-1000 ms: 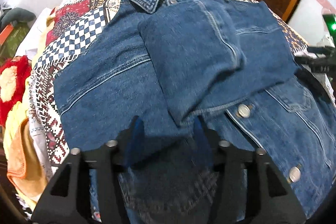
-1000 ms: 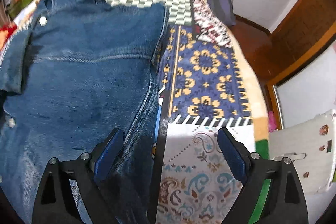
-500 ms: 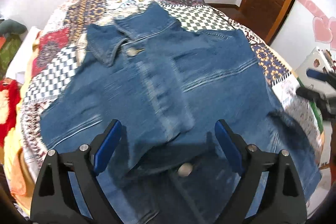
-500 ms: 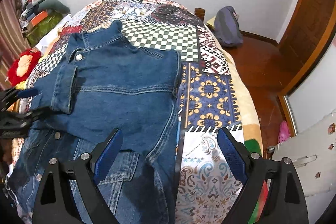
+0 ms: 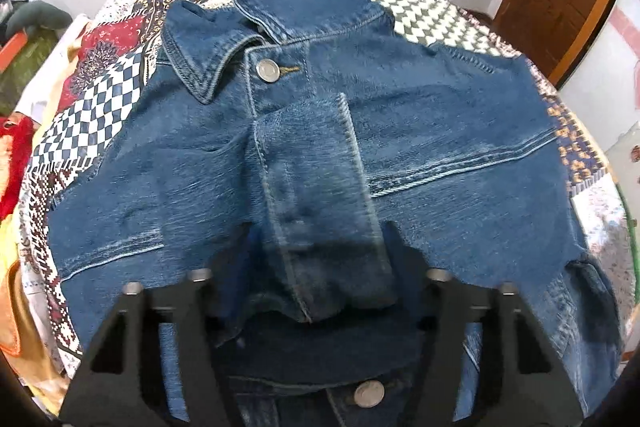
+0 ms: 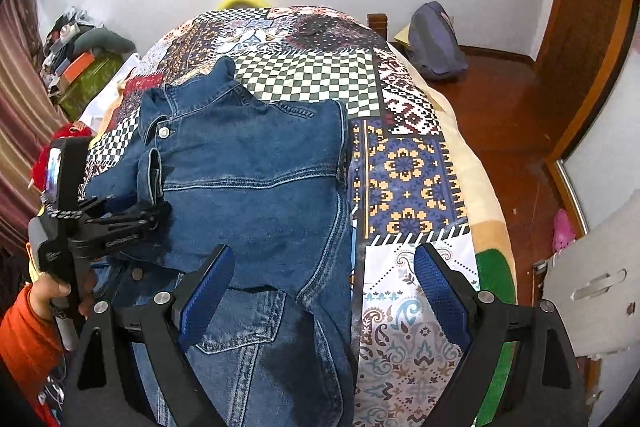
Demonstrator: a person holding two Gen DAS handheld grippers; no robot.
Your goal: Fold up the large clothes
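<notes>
2 grippers we hold over the denim jacket (image 6: 248,183) spread on the quilt (image 6: 404,171): our left gripper (image 5: 316,259) clamps its folded sleeve (image 5: 316,195), our right gripper (image 6: 324,291) gapes wide above the hem.

Denim jacket (image 6: 256,187) flat on the quilt (image 6: 408,179) toward the bed's left side, collar (image 5: 208,63) at far end, 1 sleeve cuff (image 5: 320,203) folded over its front, backpack (image 6: 436,43) on floor beyond.

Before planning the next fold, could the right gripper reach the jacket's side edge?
Probably yes: the right gripper is open, and the jacket's side edge lies uncovered on the bed just ahead of it.
</notes>
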